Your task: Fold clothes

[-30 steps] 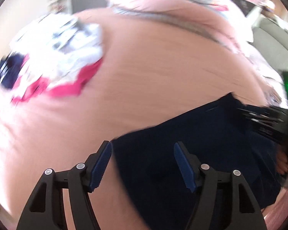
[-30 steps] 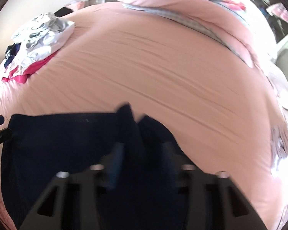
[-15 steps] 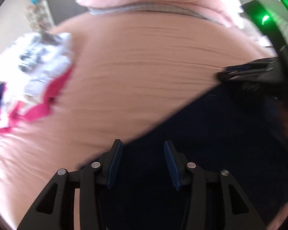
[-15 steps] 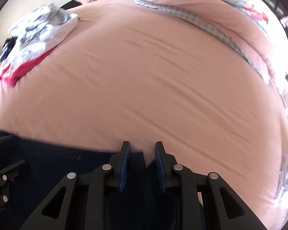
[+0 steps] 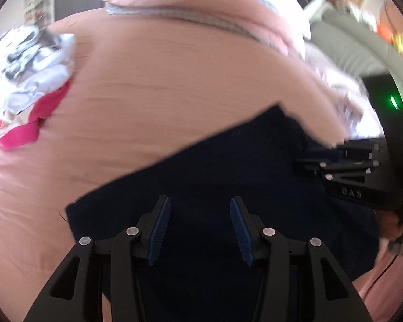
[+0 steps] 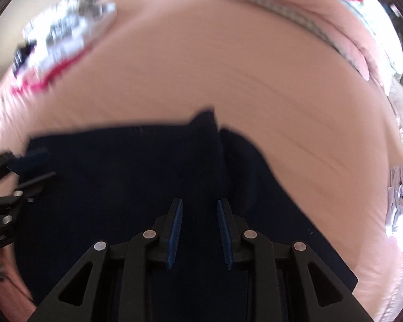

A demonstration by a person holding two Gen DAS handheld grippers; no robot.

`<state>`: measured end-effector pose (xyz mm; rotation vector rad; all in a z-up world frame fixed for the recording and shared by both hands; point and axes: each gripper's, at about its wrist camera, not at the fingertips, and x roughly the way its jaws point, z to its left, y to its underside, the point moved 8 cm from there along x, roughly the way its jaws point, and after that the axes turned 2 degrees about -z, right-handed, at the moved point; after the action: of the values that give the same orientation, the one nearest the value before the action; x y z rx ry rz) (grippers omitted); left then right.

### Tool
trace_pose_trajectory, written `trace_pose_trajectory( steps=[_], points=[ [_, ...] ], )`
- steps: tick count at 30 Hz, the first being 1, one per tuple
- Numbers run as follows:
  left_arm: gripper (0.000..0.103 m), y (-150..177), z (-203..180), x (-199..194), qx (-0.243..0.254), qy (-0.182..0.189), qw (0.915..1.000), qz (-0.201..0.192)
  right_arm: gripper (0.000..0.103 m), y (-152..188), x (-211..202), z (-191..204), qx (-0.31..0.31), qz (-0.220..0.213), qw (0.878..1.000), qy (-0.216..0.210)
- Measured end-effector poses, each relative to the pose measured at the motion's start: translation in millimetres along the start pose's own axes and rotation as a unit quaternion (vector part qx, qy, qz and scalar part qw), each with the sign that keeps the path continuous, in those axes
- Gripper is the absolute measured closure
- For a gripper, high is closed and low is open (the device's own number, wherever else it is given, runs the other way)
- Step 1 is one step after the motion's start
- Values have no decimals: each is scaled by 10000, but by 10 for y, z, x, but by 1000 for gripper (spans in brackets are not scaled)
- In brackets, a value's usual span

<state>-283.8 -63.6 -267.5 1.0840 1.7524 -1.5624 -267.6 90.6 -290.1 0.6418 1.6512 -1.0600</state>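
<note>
- Nearest, the left gripper (image 5: 200, 225) hangs over the near part of a navy garment (image 5: 228, 187). Its jaws have just been closing but stand apart, half-wide, with dark cloth behind the gap. Whether the blue pads (image 5: 160, 225) press any fabric cannot be told from this view.
- Likewise close in, the right gripper (image 6: 198, 230) points steeply down on the same navy garment (image 6: 137, 177), its jaws set narrow. The cloth is so dark that a pinched fold between the pads (image 6: 174, 230) cannot be made out, so its grip is uncertain.
- Just beyond both tools, the garment lies spread on the pink bedsheet (image 5: 153, 86), its far edge running straight across, with a small peak and notch (image 6: 215, 123) at the far edge in the right view.
- Judging by how it drapes flat and takes soft creases, the garment is light and limp. It will sag and slide if held at one point, so I would take it at two corners or along a hem, pinching a doubled edge rather than a single layer.
- Farther left, a heap of clothes (image 5: 29, 61), white and grey print over bright pink, sits well apart from the navy piece.
- Farthest back, a rolled pink quilt (image 5: 201, 8) with a checked border lies along the bed's far side.
</note>
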Motion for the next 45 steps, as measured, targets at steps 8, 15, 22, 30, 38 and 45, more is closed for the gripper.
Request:
trace_pose_trajectory(
  steps=[8, 15, 22, 30, 38, 45],
  points=[
    [59, -155, 171, 177, -267, -409, 9988, -85, 77, -246, 109, 17, -114, -173, 9996, 200],
    [59, -215, 391, 73, -383, -1021, 9937, -274, 77, -467, 72, -119, 370, -552, 9978, 61],
    [59, -223, 375, -159, -577, -912, 9932, -442, 77, -357, -344, -65, 566, -806, 9949, -196],
    [59, 186, -469, -485, -320, 109, 9994, 113, 77, 646, -893, 9, 767, -629, 9951, -30],
    [58, 729, -994, -432, 745, -466, 9951, 449, 77, 1554, -777, -349, 1518, -292, 9875, 302],
    [59, 785, -765, -851, 31, -685, 9976, 67, 69, 1874, -1063, -637, 2442, -779, 9666, -84]
  ],
)
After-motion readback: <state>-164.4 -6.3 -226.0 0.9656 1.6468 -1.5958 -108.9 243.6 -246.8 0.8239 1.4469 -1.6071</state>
